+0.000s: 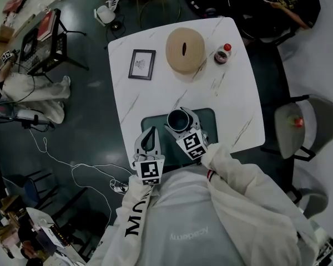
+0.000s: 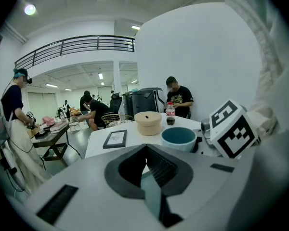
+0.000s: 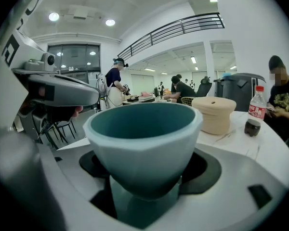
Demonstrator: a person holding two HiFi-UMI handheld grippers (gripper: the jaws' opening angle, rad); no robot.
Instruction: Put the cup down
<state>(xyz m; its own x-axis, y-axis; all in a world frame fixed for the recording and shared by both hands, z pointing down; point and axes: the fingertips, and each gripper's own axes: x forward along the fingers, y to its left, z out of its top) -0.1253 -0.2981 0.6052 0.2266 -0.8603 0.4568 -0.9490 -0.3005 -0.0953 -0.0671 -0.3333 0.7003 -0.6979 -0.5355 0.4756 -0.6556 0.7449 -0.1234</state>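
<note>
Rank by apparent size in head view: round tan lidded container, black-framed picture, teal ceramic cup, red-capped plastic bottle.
1. Round tan lidded container.
2. Black-framed picture and teal cup: too alike to rank.
3. Red-capped bottle, smallest.

A white marbled tabletop carries a picture frame at 10 o'clock, a tan lidded container at 12, a bottle at 1, and a dark green mat at 6.

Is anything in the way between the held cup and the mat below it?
Nothing visible: the cup in the right gripper hangs over bare green mat; the left gripper is off to its side.
</note>
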